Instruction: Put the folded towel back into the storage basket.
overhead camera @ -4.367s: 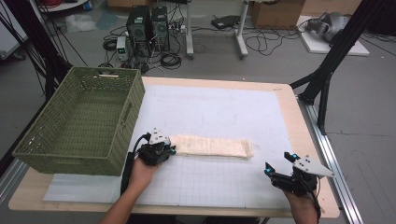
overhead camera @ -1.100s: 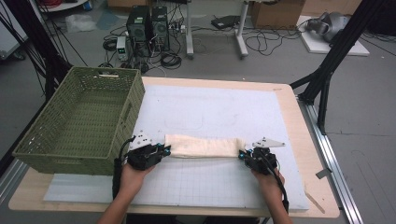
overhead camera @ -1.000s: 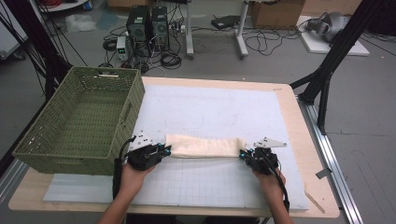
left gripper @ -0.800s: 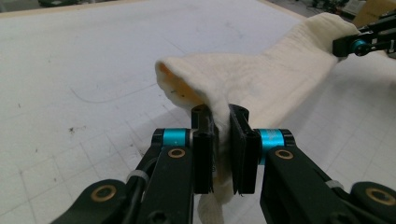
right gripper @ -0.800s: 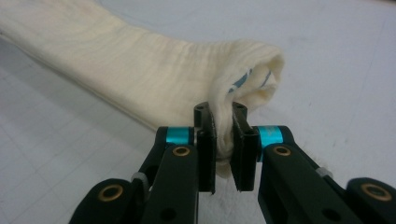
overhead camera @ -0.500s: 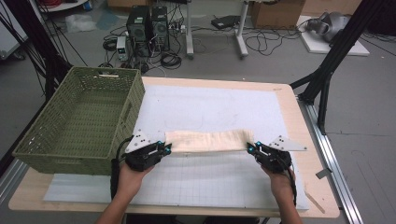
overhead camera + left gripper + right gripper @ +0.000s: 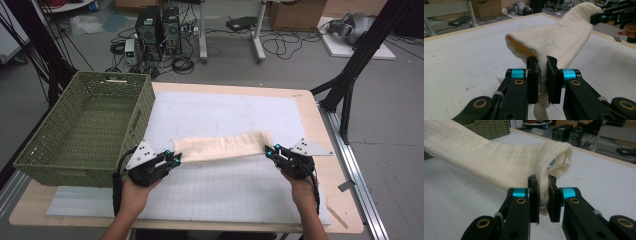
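Your left gripper (image 7: 541,77) has its jaws pinched narrow on one end of the cream cloth (image 7: 559,42); a tail of fabric hangs below the jaws and the rest rises away ahead of them toward your other hand. Your right gripper (image 7: 542,200) is likewise clamped on the opposite end, with the folded edge bunched just above its jaws and the length running off to the far left of that claw. From the high view, the cloth (image 7: 222,146) spans between the two grippers, left (image 7: 172,159) and right (image 7: 272,151), lifted and stretched over the white mat (image 7: 225,110).

You look to be in the carrying step: the cloth is gripped at both ends and off the mat. Beyond your left claw, to its outer side, stands the green basket (image 7: 42,155), and it appears empty. If the cloth is bound there, the next move calls for swinging both hands together toward it, keeping tension even so neither end slips, and clearing the near wall before you let the jaws open.
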`<state>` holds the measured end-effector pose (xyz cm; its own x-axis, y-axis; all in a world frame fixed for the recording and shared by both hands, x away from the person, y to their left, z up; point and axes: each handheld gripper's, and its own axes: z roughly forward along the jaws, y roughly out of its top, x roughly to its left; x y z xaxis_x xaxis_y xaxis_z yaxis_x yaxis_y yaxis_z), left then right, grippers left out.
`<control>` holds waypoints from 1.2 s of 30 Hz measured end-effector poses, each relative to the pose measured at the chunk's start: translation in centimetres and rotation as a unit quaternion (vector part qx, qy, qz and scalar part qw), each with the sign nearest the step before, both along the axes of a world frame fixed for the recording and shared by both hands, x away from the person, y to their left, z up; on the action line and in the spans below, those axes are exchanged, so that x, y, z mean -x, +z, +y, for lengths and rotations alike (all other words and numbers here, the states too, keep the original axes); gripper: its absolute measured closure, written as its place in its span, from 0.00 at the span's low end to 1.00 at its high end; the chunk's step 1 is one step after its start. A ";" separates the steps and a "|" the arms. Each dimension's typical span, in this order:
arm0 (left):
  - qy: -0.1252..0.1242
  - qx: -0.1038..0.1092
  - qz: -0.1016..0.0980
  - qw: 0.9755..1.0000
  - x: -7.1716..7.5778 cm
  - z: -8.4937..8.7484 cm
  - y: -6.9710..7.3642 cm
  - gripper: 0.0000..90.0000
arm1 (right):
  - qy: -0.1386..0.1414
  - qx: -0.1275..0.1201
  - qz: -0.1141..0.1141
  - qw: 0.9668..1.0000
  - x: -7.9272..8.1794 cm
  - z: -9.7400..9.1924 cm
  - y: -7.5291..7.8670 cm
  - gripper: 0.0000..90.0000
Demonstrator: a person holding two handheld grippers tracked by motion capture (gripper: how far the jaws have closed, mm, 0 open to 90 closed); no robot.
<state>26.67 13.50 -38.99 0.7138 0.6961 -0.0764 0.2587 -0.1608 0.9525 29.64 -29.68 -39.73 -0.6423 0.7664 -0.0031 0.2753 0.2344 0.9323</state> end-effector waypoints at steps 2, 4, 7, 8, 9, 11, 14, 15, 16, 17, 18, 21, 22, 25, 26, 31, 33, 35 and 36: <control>0.002 0.005 -0.003 1.000 0.0 0.3 0.2 0.90 | 0.006 0.007 -0.007 1.000 -0.6 0.4 0.7 0.92; 0.004 0.008 -0.010 1.000 0.1 0.4 0.5 0.90 | 0.009 0.012 -0.014 1.000 -1.0 0.7 1.3 0.92; 0.007 0.012 -0.018 1.000 0.3 0.7 0.9 0.90 | 0.013 0.015 -0.018 1.000 -1.5 0.9 1.9 0.92; 0.008 0.011 -0.022 1.000 0.3 0.8 1.1 0.90 | 0.015 0.015 -0.023 1.000 -1.7 1.1 2.2 0.92; 0.008 0.011 -0.026 1.000 0.4 0.9 1.3 0.90 | 0.015 0.017 -0.024 0.999 -2.0 1.2 2.5 0.92; 0.010 0.011 -0.035 0.999 0.7 1.1 1.8 0.90 | 0.017 0.014 -0.028 0.999 -2.8 1.7 3.3 0.92; 0.014 0.011 -0.046 0.999 1.1 1.3 2.5 0.90 | 0.020 0.014 -0.030 0.999 -3.4 2.1 3.8 0.92; 0.016 0.012 -0.049 0.999 1.2 1.5 2.7 0.90 | 0.021 0.011 -0.032 0.999 -3.6 2.3 4.1 0.92; 0.018 0.014 -0.051 0.998 1.3 1.6 2.8 0.90 | 0.023 0.012 -0.034 0.999 -3.9 2.5 4.3 0.92; 0.019 0.013 -0.053 0.998 1.4 1.8 3.0 0.90 | 0.026 0.014 -0.032 0.999 -4.5 3.0 4.6 0.92; 0.022 0.015 -0.055 0.998 1.5 2.0 3.1 0.90 | 0.029 0.018 -0.037 0.999 -4.8 3.3 4.9 0.92; 0.031 0.016 -0.059 0.998 1.7 2.6 3.3 0.90 | 0.036 0.023 -0.040 0.998 -5.6 4.4 5.6 0.92; 0.033 0.019 -0.060 0.997 1.7 2.8 3.4 0.90 | 0.036 0.023 -0.040 0.998 -5.6 4.4 5.6 0.92; 0.042 0.022 -0.065 0.997 2.0 3.5 3.7 0.90 | 0.045 0.030 -0.043 0.998 -6.7 5.9 6.6 0.92; 0.045 0.023 -0.067 0.996 2.0 3.7 3.8 0.90 | 0.045 0.030 -0.043 0.998 -6.7 5.9 6.6 0.92; 0.061 0.028 -0.080 0.995 2.5 5.0 4.4 0.90 | 0.056 0.027 -0.057 0.996 -8.2 7.9 7.7 0.92; 0.067 0.031 -0.084 0.994 2.7 5.5 4.7 0.90 | 0.062 0.025 -0.057 0.996 -8.8 8.7 8.0 0.92; 0.073 0.032 -0.087 0.993 2.9 5.9 4.9 0.90 | 0.069 0.022 -0.062 0.995 -9.6 10.0 8.6 0.92; 0.076 0.032 -0.088 0.993 3.0 6.2 4.9 0.90 | 0.069 0.022 -0.062 0.995 -9.6 10.0 8.6 0.92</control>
